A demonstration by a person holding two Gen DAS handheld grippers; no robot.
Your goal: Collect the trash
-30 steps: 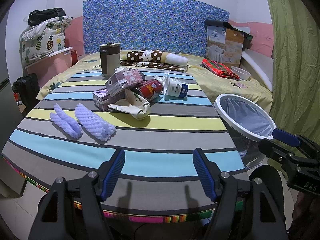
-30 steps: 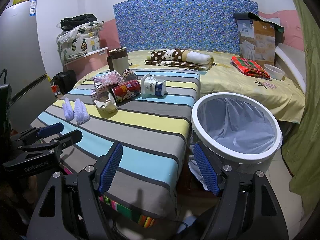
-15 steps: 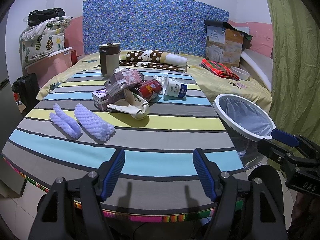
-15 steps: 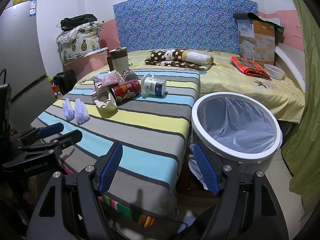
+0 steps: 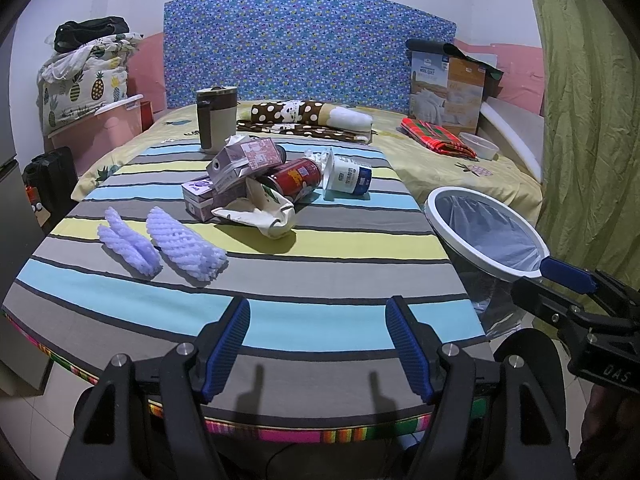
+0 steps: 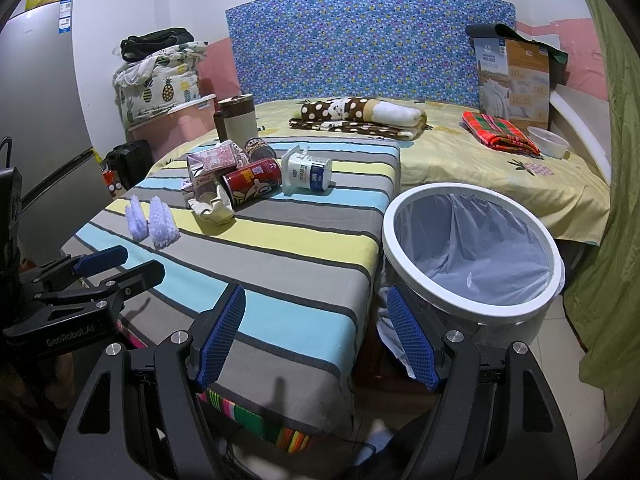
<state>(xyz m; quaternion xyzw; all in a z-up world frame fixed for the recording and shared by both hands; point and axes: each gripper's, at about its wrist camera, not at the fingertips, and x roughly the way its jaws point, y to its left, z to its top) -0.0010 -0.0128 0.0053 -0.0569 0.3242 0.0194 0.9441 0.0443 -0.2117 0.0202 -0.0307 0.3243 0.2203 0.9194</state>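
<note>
On the striped table [image 5: 280,288] lies a heap of trash: pink cartons [image 5: 244,162], a red can [image 5: 294,178], a white yogurt cup [image 5: 348,174], a crumpled cream wrapper [image 5: 264,212] and two purple foam nets [image 5: 180,248]. The heap also shows in the right wrist view [image 6: 248,178]. A white-rimmed bin [image 6: 472,256] with a clear liner stands at the table's right edge. My left gripper [image 5: 318,346] is open and empty over the table's near edge. My right gripper [image 6: 316,340] is open and empty between the table corner and the bin.
A brown and cream tumbler [image 5: 216,118] stands at the table's far edge. Behind is a bed [image 6: 500,176] with a dotted pillow, red plaid cloth, a box and a bowl. A green curtain [image 5: 592,120] hangs right; a fridge [image 6: 36,120] stands left.
The left wrist view has shifted slightly, so the bin sits a little farther left. Both grippers stay open and nothing on the table has moved.
</note>
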